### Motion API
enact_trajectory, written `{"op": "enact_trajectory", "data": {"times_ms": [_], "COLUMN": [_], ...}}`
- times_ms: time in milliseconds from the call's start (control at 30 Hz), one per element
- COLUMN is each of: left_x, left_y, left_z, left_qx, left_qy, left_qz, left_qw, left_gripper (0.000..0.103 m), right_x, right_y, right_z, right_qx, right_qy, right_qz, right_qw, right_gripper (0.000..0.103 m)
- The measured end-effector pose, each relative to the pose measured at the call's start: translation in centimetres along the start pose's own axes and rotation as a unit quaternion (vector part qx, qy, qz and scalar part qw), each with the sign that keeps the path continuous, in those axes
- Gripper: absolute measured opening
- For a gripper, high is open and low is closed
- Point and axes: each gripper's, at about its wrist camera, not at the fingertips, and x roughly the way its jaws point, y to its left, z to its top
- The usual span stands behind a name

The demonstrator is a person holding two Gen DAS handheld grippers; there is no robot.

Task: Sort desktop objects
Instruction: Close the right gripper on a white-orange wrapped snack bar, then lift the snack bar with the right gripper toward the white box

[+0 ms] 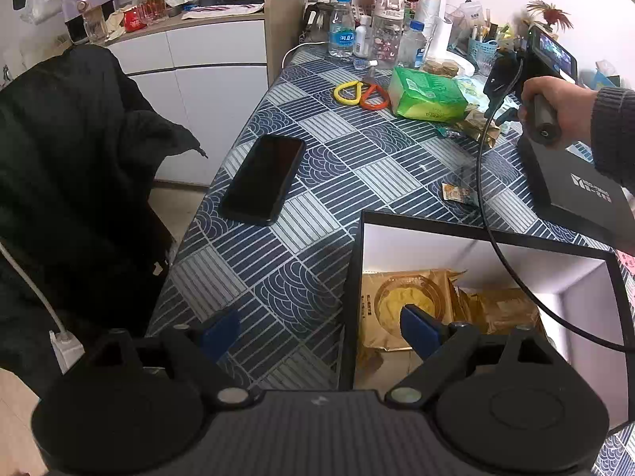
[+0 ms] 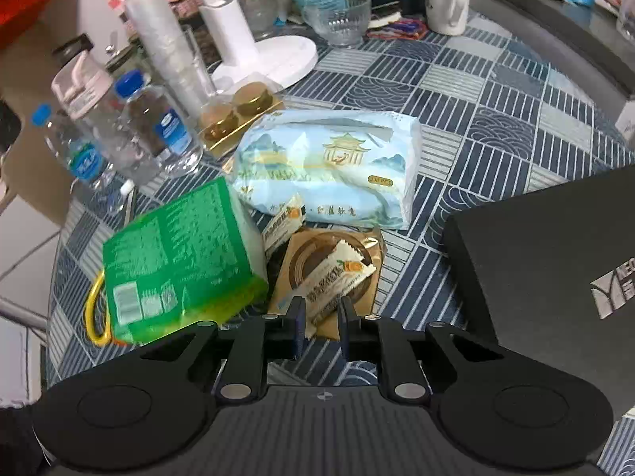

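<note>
Two grippers are at work over a tabletop (image 1: 357, 158) with a blue and white patterned cloth. The left gripper (image 1: 317, 331) has its fingers spread wide with nothing between them. One blue finger hangs over the cloth and the other over the open box (image 1: 468, 234), which sits at the near edge of the tabletop. This box has a black rim and white walls, and gold snack bags (image 1: 408, 301) lie inside it. A black phone (image 1: 264, 178) lies flat near the left edge of the tabletop. The right gripper (image 2: 320, 317) has its fingers close together, and the near end of a white candy wrapper (image 2: 337, 273) sits between them, though I cannot tell if the pads press it. The wrapper lies on a gold packet (image 2: 337, 254) near the middle of the tabletop. A green pack (image 2: 182, 258) sits just left of the packet, touching it, with a yellow ring (image 2: 93, 313) poking out from under it. A light blue tissue pack (image 2: 329, 170) lies behind them, and a black lid (image 2: 555, 258) rests to the right. Water bottles (image 2: 158, 127) stand farther back on the left.
</note>
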Motion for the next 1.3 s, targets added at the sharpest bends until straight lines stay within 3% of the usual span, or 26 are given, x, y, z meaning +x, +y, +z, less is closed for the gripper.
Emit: {"op": "enact_trajectory", "data": {"times_ms": [200, 467, 833, 967, 1100, 1300], "left_x": [0.5, 0.7, 1.1, 1.5, 1.5, 1.1], "left_y": [-0.2, -0.3, -0.1, 0.2, 0.2, 0.1], "left_z": [0.2, -0.1, -0.5, -0.6, -0.5, -0.4], "left_qx": [-0.002, 0.006, 0.01, 0.001, 0.003, 0.006], "left_qy": [0.001, 0.0, 0.005, 0.011, 0.01, 0.006], "left_qz": [-0.005, 0.003, 0.003, 0.001, 0.0, -0.004], "left_qw": [1.0, 1.0, 0.9999, 0.9999, 0.9999, 1.0], "left_gripper": [0.103, 0.103, 0.103, 0.103, 0.103, 0.103], "right_x": [1.2, 2.4, 3.6, 4.1, 3.8, 3.0], "right_y": [0.0, 0.9, 1.7, 2.6, 2.3, 1.7], "right_z": [0.4, 0.6, 1.2, 1.2, 0.9, 0.5], "right_qx": [0.024, 0.037, 0.049, 0.004, 0.004, -0.011], "right_qy": [0.006, 0.002, -0.035, -0.041, -0.049, -0.059], "right_qz": [0.006, -0.025, -0.044, -0.073, -0.072, -0.08], "right_qw": [1.0, 0.999, 0.997, 0.996, 0.996, 0.995], "right_gripper": [0.031, 0.032, 0.048, 0.047, 0.03, 0.025]}}
